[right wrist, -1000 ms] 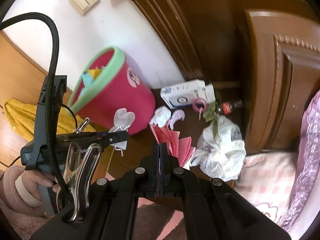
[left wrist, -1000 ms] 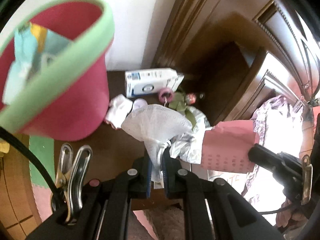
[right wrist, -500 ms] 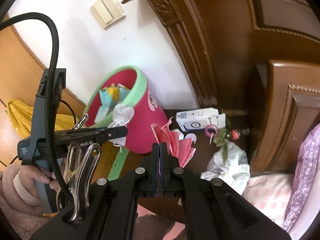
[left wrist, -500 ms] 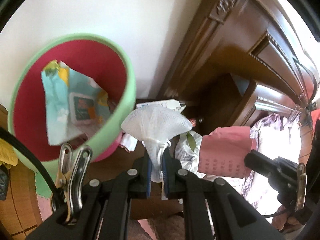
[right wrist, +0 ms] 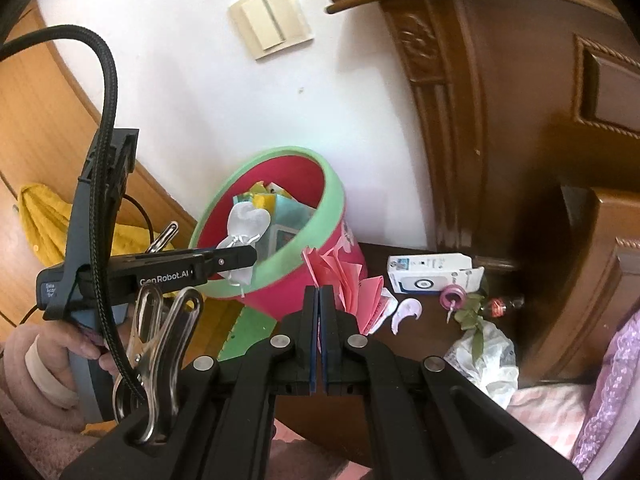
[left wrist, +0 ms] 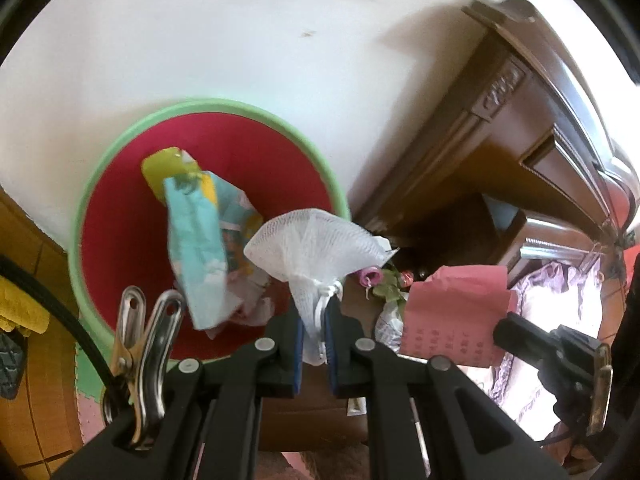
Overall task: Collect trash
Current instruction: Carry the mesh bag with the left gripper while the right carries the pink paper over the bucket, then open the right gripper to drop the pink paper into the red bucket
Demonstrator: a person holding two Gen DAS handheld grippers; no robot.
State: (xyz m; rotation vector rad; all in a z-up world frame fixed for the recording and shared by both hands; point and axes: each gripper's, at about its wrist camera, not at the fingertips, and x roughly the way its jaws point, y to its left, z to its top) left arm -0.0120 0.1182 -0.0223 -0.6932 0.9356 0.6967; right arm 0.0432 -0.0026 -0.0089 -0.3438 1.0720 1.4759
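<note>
White wall and carved dark wood fill the background, with a light switch (right wrist: 270, 20) at upper centre of the right wrist view. At lower centre of the left wrist view, the left hand-held gripper (left wrist: 314, 330) is clamped on the knotted neck of a white mesh pouch (left wrist: 316, 242), which fans out over the near rim of the pink bin (left wrist: 120, 248) with its green lip; wrappers (left wrist: 196, 248) lie inside. The right hand-held gripper (right wrist: 319, 312) is closed on folded pink paper (right wrist: 348, 276), just in front of the bin's side. Right of it on the dark surface (right wrist: 424, 324) lie a white box (right wrist: 432, 272), a pink ring (right wrist: 452, 296), a small bottle (right wrist: 500, 306) and a crumpled plastic bag (right wrist: 488, 356).
</note>
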